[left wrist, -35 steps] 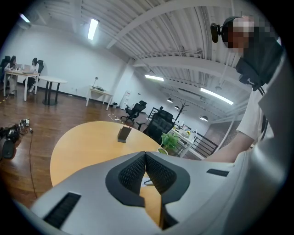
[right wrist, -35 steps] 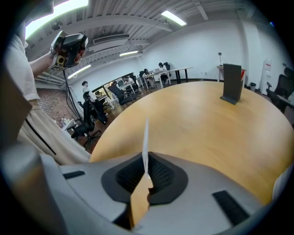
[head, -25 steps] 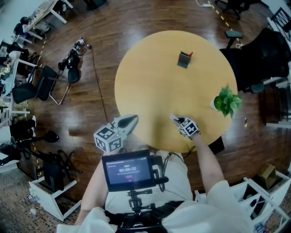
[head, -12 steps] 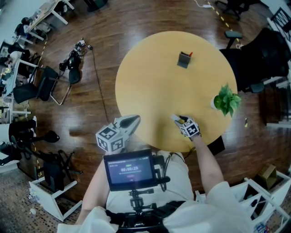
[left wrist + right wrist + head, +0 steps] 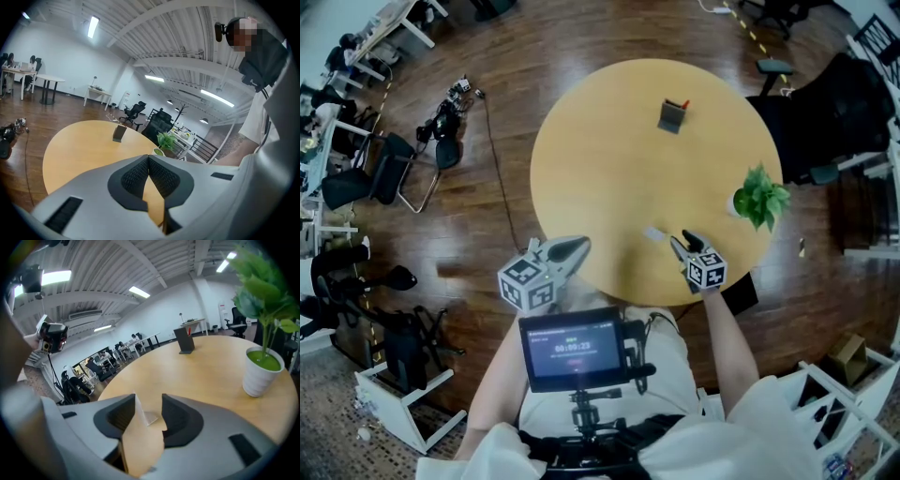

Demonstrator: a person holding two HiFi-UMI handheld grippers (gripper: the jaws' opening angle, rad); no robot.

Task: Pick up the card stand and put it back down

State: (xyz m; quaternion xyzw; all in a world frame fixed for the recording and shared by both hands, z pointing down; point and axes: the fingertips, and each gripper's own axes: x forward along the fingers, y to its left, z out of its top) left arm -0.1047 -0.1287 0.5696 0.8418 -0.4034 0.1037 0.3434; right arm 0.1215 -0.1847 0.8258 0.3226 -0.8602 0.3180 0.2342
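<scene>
The left gripper [image 5: 574, 247] hangs off the near left edge of the round table [image 5: 600, 159]. Its jaws are pressed together [image 5: 148, 162] with nothing between them.

Further along, close to the table's near edge, the clear card stand [image 5: 654, 233] sits on the wood. It is just ahead of the right gripper [image 5: 682, 242]. That gripper's jaws have just swung open and now gape wide [image 5: 149, 411]. The card stand [image 5: 151, 418] shows in the gap between them, resting on the table. Neither pad clamps it, though I cannot tell whether the left pad brushes its pane.

A dark box [image 5: 672, 115] with a red tip stands at the far side of the table, well apart from both grippers. At the right edge is a plant [image 5: 757, 199] in a white pot, near the right gripper but not touching it.
</scene>
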